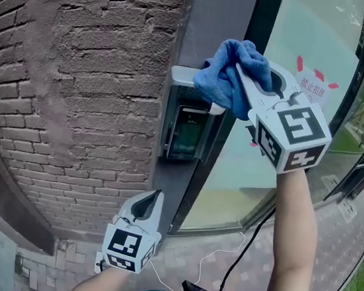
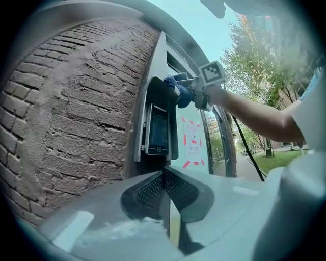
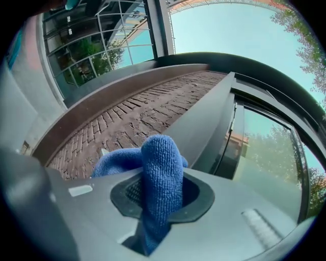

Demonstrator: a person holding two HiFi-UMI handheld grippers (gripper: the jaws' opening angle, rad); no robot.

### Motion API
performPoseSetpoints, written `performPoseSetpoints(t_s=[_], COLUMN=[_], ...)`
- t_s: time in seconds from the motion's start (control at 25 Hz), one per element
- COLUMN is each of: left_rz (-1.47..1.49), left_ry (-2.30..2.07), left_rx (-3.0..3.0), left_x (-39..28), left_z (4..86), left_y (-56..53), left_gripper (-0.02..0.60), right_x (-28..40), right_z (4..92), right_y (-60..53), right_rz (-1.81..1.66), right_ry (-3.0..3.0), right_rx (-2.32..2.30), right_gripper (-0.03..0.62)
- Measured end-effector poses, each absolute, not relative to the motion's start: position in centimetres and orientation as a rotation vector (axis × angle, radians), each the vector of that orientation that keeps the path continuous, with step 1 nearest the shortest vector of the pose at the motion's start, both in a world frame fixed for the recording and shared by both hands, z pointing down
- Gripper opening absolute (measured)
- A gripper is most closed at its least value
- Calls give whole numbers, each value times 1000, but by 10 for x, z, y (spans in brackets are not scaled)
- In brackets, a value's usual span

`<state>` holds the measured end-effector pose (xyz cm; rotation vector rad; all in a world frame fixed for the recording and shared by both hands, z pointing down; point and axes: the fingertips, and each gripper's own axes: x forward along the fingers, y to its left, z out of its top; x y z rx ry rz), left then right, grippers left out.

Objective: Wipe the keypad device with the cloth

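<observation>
I hold the right hand-held gripper (image 1: pixel 241 74) pinching the cloth (image 1: pixel 222 75) against the top of the keypad device (image 1: pixel 188 131) to wipe it — the left hand-held gripper (image 1: pixel 154 200), jaws pressed together on nothing, hangs below, clear.

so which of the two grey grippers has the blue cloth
The right gripper, up at the top of the grey wall-mounted keypad device, clamps the blue microfibre cloth. The left gripper hangs lower, shut and empty.

For me, the bunched blue microfibre cloth (image 1: pixel 230 76) hides a top corner of the grey wall-mounted keypad device (image 1: pixel 186 132).
</observation>
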<state>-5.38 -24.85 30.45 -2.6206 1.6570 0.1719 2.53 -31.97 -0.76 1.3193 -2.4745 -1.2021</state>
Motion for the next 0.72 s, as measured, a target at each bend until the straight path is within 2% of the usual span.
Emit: performPoseSetpoints(t_s=[0.16,0.32,0.72], left_rz=[176,182,208], left_ry=[1612,1610,1736], left_rx=[-2647,-2651,-2572], left_x=[-39,-38,-86], left_z=[302,301,303], left_y=[-250,-250,-237], left_gripper=[-8,-8,-8], right_x=[54,52,-66], right_z=[-8,-15,-37], right_y=[-329,-318,-256], right_rz=[-1115,-1129,-1418], right_ry=[-2447,-2476,-2490], right_rx=[1393,1397,1142], right_gripper=[66,66,67])
